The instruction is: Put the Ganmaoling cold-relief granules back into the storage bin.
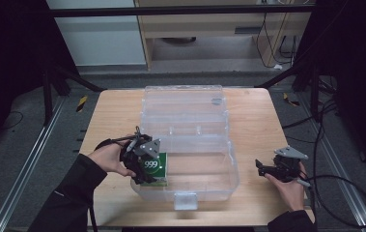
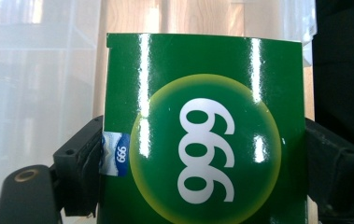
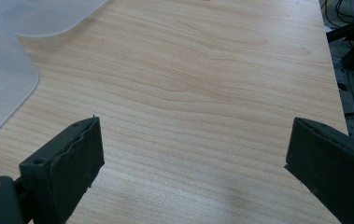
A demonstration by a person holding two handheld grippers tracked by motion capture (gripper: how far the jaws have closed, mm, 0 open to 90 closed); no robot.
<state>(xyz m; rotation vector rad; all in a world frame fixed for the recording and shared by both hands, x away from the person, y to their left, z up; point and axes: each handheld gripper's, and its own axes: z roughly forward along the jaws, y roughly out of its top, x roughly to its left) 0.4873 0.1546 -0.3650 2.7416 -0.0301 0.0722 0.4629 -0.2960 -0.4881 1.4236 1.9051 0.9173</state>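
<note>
Our left tongs [image 1: 144, 166] clamp the green box [image 1: 155, 168] by its sides at the bin's [image 1: 229, 176] near-left corner, so we lower it level and release only once seated. Our right tongs [image 1: 266, 169] gape empty over the desk [image 1: 258, 121].

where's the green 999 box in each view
high view: green 999 box at the left end of the clear plastic case, in the left gripper.
left gripper view: centre, between the fingers.
right gripper view: not in it.
Shared landmark: the wooden table.

Black sleeves [image 1: 72, 193]; black grippers, grey three-cornered plates.
</note>
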